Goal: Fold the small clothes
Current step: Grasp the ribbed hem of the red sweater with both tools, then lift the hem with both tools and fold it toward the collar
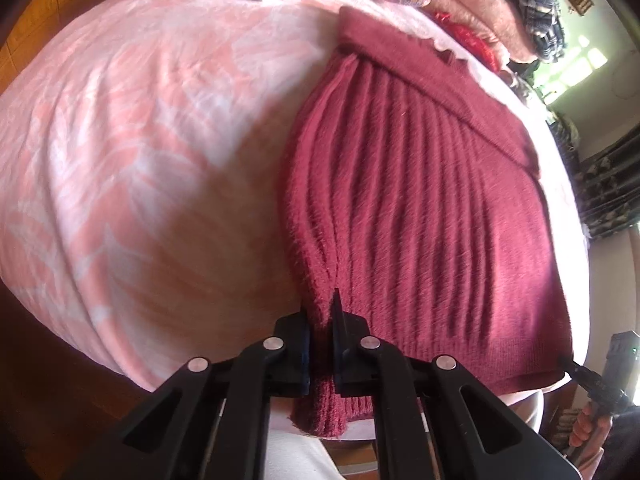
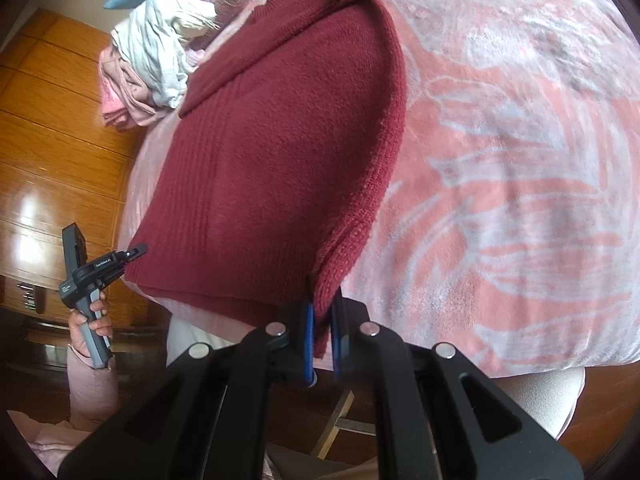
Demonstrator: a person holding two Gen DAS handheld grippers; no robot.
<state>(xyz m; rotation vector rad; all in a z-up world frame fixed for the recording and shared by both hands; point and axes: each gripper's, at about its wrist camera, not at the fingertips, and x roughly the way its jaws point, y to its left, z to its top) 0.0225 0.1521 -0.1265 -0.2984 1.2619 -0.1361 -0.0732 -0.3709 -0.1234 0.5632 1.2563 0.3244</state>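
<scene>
A maroon knit sweater [image 1: 424, 208] lies on the pink patterned blanket [image 1: 140, 140], with a sleeve folded across its upper part. My left gripper [image 1: 320, 312] is shut on the sweater's near left hem corner, which bunches into pleats between the fingers. In the right wrist view the sweater [image 2: 272, 152] lies flat and my right gripper [image 2: 324, 312] is shut on its near right hem corner. Each gripper also shows from the other side: the right one [image 1: 568, 362] at the hem's right end, the left one [image 2: 138, 250] at the hem's left end.
A pile of light and pink clothes [image 2: 156, 60] lies at the far left of the bed. More fabrics and a plaid cloth [image 1: 532, 4] are heaped at the far right. A wooden wardrobe [image 2: 52, 128] stands to the left. The bed's near edge [image 2: 208, 316] is just below the hem.
</scene>
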